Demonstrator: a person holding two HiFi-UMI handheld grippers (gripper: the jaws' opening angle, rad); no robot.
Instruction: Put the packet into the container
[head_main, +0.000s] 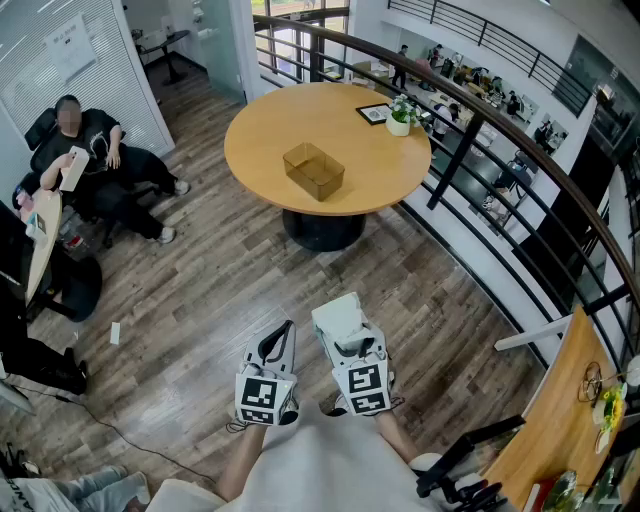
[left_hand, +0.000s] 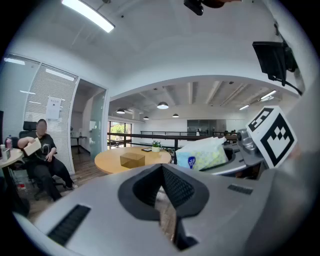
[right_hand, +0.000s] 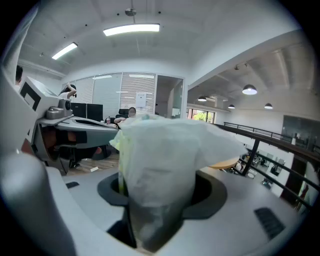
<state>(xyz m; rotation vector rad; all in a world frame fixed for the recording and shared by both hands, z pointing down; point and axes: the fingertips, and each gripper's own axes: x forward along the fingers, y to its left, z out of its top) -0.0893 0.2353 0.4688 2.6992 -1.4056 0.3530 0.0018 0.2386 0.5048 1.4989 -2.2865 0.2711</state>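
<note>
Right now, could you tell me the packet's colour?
The packet is white with yellowish speckles and a blue mark; left gripper view.

The packet (right_hand: 160, 170) is thin crinkled plastic (slightly glossy); the table (head_main: 265, 130) is smooth wood, the container (head_main: 324, 184) clear plastic, the floor (head_main: 220, 300) matt wood planks.

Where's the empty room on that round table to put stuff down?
The round table is bare all along its left side and near rim, around the container in the middle. The far right edge is crowded: a potted plant beside a dark frame.
</note>
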